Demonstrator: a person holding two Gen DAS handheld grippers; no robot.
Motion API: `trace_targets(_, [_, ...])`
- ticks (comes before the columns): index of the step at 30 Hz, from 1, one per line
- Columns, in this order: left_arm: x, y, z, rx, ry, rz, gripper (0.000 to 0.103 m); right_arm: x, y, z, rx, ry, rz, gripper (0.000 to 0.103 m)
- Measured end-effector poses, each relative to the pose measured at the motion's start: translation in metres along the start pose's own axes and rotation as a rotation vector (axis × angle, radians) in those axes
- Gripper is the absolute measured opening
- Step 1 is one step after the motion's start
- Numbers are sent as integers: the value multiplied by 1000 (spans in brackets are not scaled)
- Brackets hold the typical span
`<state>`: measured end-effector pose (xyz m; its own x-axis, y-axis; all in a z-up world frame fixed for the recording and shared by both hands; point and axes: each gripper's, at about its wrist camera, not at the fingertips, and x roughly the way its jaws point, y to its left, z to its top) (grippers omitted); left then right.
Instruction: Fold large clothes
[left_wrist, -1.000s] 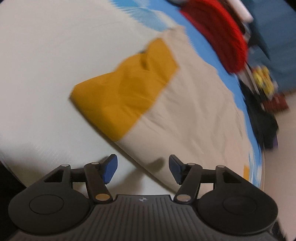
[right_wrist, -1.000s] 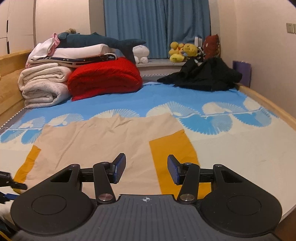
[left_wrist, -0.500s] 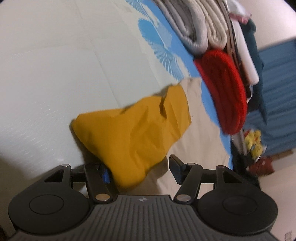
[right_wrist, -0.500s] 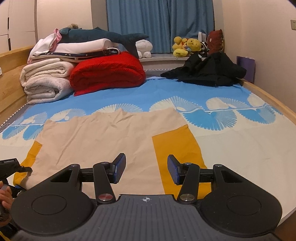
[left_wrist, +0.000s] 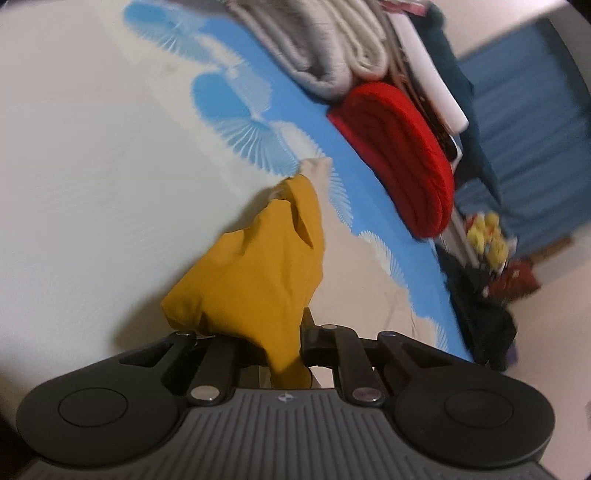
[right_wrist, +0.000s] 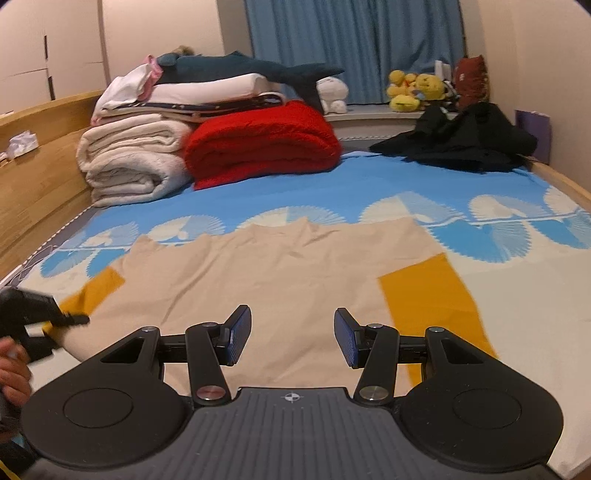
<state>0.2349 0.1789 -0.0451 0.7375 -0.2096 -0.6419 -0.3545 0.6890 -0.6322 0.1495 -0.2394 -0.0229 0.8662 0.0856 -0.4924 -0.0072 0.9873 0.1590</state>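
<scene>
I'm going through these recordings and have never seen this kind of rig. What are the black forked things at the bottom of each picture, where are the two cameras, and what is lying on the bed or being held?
There is no robot: a person holds a two-finger gripper in each hand, and each carries a wide-angle camera looking forward along its fingers. One picture comes from the left gripper, the other from the right gripper. A beige garment with mustard-yellow sleeves lies spread on the bed. The left gripper's jaws have just been closing and now pinch the left yellow sleeve, bunched up off the bed. The right gripper is open and holds nothing, near the other yellow sleeve. Behind lie a folded red blanket, white bedding and dark clothes.
</scene>
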Motion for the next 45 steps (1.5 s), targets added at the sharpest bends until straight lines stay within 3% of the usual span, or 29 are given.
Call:
trace_targets(4, [-35, -9, 23, 157, 8, 45, 13, 13, 28, -6, 6, 35, 41, 52])
trace_targets(9, [-59, 4, 36, 310, -14, 17, 14, 27, 66, -14, -43, 94, 110, 52])
trace_targets(11, [-56, 18, 31, 316, -7, 14, 14, 36, 82, -18, -67, 128, 147, 52])
trace_targets(13, [-52, 29, 31, 247, 22, 28, 13, 47, 100, -25, -108, 175, 166, 52])
trace_targets(15, [-52, 30, 31, 215, 9, 4, 13, 69, 119, -37, -183, 269, 143, 51])
trace_targets(18, [-53, 13, 24, 307, -7, 13, 14, 106, 135, -61, -255, 422, 76, 51])
trace_targets(22, [-54, -8, 15, 416, -25, 10, 14, 135, 143, -67, -241, 473, 32, 56])
trace_targets(27, [-54, -9, 18, 390, -24, 15, 14, 123, 147, -62, -280, 432, 38, 56])
trace_targets(31, [-56, -19, 14, 407, -35, 20, 14, 88, 127, -45, -261, 271, 39, 55])
trace_targets(38, [-61, -67, -15, 522, -83, -17, 13, 16, 46, -3, -154, -31, -26, 55])
trace_targets(45, [-58, -153, -85, 694, -106, -158, 12, -38, -39, 7, -75, -139, -112, 55])
